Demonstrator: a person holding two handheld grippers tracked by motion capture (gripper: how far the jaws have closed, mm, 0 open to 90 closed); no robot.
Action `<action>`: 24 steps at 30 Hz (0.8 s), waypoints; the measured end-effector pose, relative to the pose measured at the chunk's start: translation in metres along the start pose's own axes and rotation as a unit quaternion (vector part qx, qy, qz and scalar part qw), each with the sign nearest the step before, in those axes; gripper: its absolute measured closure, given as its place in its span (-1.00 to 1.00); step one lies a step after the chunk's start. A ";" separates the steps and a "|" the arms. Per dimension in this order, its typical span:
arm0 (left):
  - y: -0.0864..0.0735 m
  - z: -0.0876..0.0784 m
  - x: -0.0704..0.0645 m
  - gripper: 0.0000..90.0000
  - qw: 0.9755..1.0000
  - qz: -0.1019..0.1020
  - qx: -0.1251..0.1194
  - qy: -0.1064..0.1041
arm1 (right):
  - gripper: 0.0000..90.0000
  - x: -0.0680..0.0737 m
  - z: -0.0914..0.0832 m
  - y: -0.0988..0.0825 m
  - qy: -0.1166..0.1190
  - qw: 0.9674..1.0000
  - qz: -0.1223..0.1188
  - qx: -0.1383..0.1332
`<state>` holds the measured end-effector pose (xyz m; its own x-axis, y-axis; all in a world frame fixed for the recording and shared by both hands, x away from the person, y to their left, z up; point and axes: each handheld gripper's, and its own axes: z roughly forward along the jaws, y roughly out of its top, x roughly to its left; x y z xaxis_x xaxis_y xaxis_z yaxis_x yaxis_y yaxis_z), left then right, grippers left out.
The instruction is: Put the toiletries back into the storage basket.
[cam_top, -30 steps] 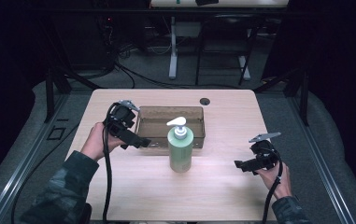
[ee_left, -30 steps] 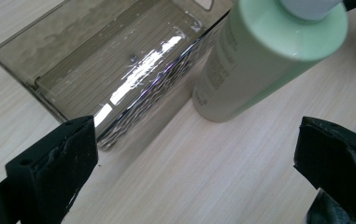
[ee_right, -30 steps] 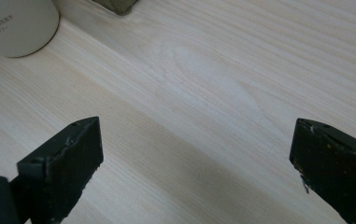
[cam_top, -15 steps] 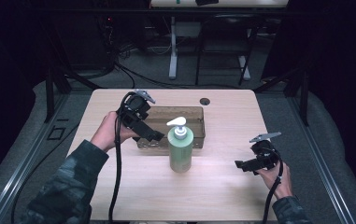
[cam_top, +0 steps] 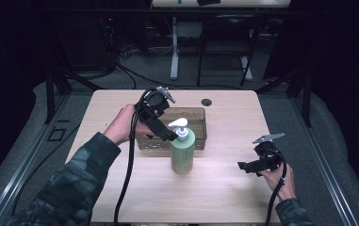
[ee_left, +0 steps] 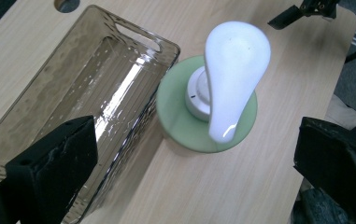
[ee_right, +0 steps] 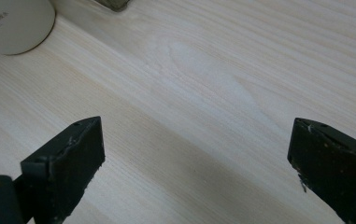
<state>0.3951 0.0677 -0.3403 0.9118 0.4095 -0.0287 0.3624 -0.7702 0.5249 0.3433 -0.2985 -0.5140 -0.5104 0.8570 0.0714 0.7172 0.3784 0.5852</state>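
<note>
Left gripper (cam_top: 167, 135), jaws spread wide, hangs above the green pump bottle (cam_top: 182, 151), which stands touching the clear tray (cam_top: 200, 123); its body hides the tray's near wall. Right gripper (cam_top: 244, 165) gapes over bare table (cam_top: 224, 188).

— Table (cam_top: 224, 188): pale wood, matt, fine straight grain, smooth.
— Bin (ee_left: 73, 88): clear smoky plastic, ribbed walls, glossy w/ glare streaks.
— Soap bottle (cam_top: 182, 153): pale green plastic, satin. Pump head (ee_left: 231, 70): white plastic, v. glossy, bright highlight.
— Gripper pads (ee_right: 68, 158): black, matt, scuffed edges, dusty. Sleeve (cam_top: 69, 188): camo cloth.
</note>
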 end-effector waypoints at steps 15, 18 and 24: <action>0.029 0.008 -0.007 -0.13 0.999 0.045 0.025 -0.015 | -0.92 -0.001 0.000 -0.001 0.000 1.000 0.002 0.000; 0.033 0.008 -0.008 0.05 0.998 0.053 0.026 -0.019 | -0.92 -0.001 -0.001 -0.001 -0.001 1.000 0.002 0.000; 0.036 0.012 -0.008 0.31 0.997 0.063 0.041 -0.023 | -0.92 -0.002 -0.001 -0.001 -0.001 1.000 0.001 0.000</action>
<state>0.4034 0.0307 -0.3314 0.9582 0.2859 -0.0079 0.2579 -0.8516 0.4564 0.3435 -0.3008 -0.5136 -0.5081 0.8584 0.0701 0.7175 0.3768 0.5859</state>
